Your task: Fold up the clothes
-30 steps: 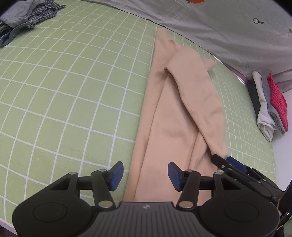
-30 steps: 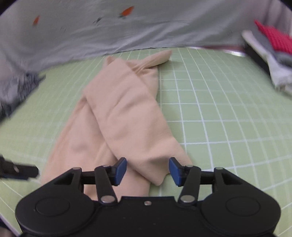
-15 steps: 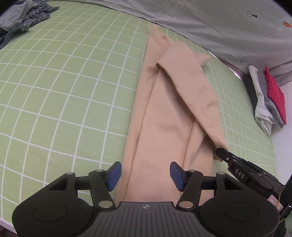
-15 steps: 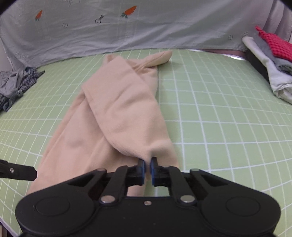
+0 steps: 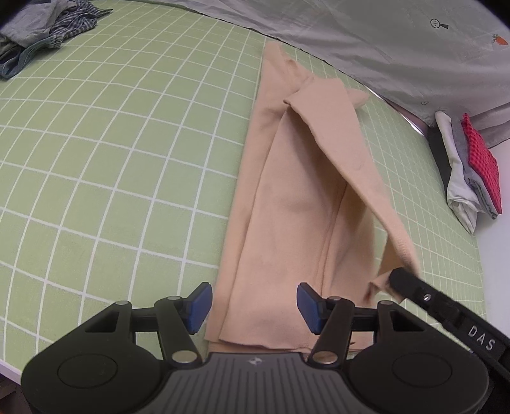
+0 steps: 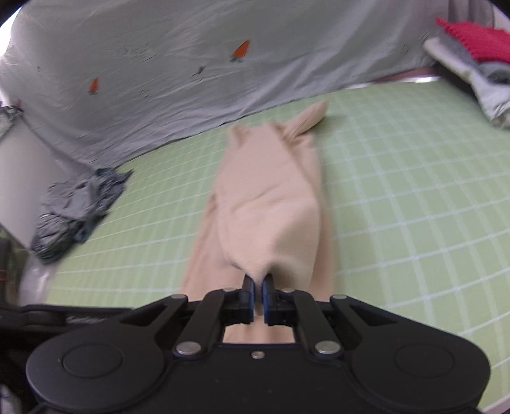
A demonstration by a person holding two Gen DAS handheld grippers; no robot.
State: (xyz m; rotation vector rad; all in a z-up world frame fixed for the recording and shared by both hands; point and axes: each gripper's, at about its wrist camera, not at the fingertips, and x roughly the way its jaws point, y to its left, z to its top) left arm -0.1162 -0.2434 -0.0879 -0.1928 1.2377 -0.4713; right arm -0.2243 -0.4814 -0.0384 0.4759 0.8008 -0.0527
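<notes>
- Plainly, we are reading "DAS" in white letters on the black body of the right gripper (image 5: 398, 277) where it is entering the left wrist view from the lower right; a faint raised word is showing on the dark bar at the lower left of the right wrist view, too blurred for us to read.
- We are seeing small carrot prints on the grey sheet (image 6: 159, 70) hanging behind the mat (image 5: 111, 159), with no lettering on them.
- We are looking at the beige garment (image 5: 287, 223) lying on the green gridded mat, its long axis running from just in front of us away toward the sheet, with a narrow end pointing at the sheet.
- We are seeing its sleeve (image 6: 271, 207) folded diagonally over the body, slanting from the far middle back toward our right side.
- We are holding the left gripper (image 5: 254, 307) with its blue pads spread wide, straddling the near hem and pinching nothing.
- We are pinching the near tip of the sleeve in the right gripper (image 6: 258, 297), pads pressed together on the cloth, the sleeve tenting up off the body.
- We are seeing a folded stack (image 5: 468, 178) with a red piece on top at the mat's far right edge, and a crumpled pile (image 5: 41, 28) at the far left, both well apart from the garment.
</notes>
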